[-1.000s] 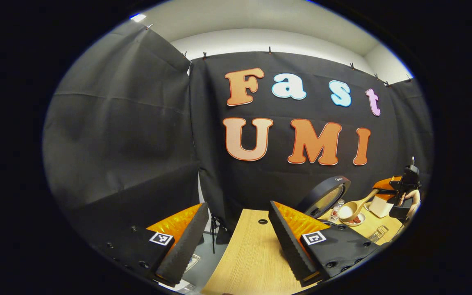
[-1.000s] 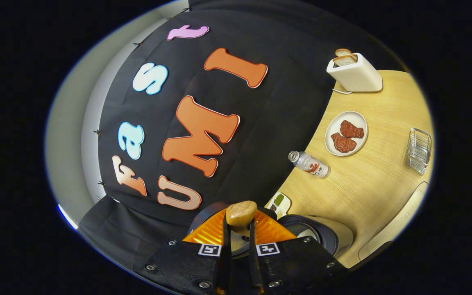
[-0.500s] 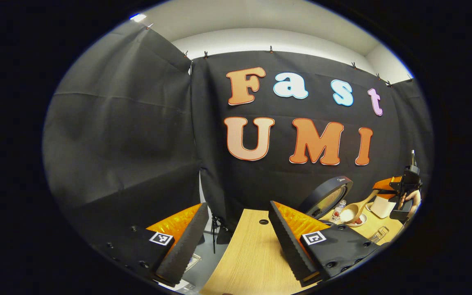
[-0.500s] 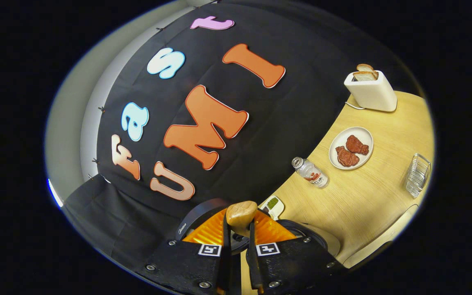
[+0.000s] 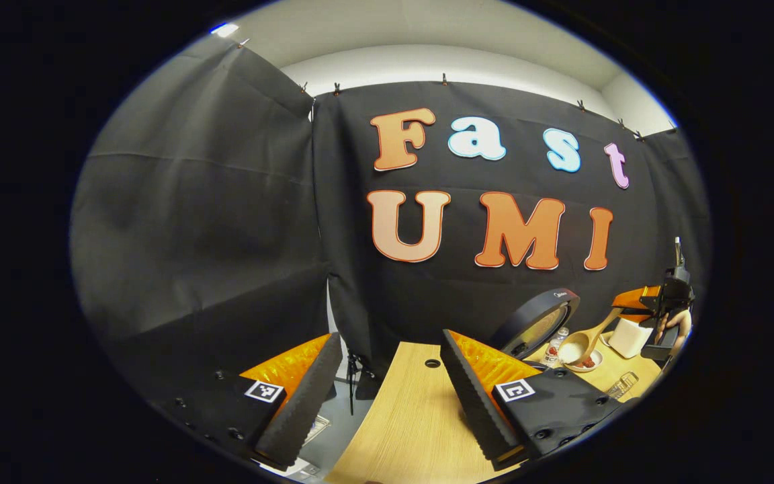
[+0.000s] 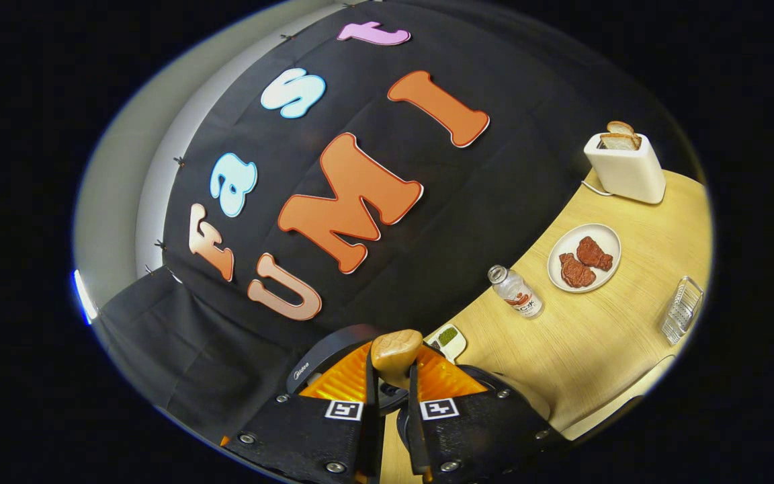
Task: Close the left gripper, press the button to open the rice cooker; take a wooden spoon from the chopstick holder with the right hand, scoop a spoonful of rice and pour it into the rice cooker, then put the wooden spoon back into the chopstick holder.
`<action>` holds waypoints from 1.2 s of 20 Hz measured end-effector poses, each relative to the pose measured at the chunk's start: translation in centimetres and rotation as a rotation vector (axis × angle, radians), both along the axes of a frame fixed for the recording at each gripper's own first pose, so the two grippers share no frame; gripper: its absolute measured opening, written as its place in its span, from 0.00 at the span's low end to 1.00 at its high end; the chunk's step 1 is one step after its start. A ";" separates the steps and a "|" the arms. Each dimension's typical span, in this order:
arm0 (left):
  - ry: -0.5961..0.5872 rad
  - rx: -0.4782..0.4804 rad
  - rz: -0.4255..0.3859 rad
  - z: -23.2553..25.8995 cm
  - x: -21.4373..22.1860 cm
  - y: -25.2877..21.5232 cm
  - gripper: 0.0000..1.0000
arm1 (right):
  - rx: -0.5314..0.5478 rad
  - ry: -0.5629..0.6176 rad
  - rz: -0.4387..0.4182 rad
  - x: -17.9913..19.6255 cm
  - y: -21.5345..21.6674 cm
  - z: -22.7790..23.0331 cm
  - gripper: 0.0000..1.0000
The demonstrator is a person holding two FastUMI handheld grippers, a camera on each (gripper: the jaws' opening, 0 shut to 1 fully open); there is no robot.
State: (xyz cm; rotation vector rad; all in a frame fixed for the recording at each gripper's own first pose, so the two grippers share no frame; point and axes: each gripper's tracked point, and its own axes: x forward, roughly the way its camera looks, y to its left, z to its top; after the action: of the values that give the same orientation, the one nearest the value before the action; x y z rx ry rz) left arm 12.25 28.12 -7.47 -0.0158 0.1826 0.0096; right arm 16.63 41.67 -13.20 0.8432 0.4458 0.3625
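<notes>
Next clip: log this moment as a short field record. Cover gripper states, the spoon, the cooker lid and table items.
left gripper: open, holding nothing, over the table
right gripper: shut on the wooden spoon handle
spoon bowl: carries white rice, held by the open cooker in the left gripper view
rice cooker lid: raised
plate: two brown pieces of meat on it
toaster: two bread slices in it
bottle: lying beside the plate
chopstick holder: wire, no spoon in it

White toaster (image 6: 625,176), pale wood table (image 6: 602,336), tan wooden spoon (image 6: 395,351).
</notes>
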 end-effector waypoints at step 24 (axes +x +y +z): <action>0.011 -0.004 0.009 -0.3 0.5 0.2 0.96 | -0.208 -0.151 0.054 -0.8 2.0 1.8 0.17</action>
State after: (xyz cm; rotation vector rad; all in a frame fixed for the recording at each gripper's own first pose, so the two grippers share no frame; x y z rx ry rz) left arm 12.72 28.32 -7.72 -0.0201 0.1937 0.0185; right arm 15.87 43.63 -11.43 0.5976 0.3589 0.4187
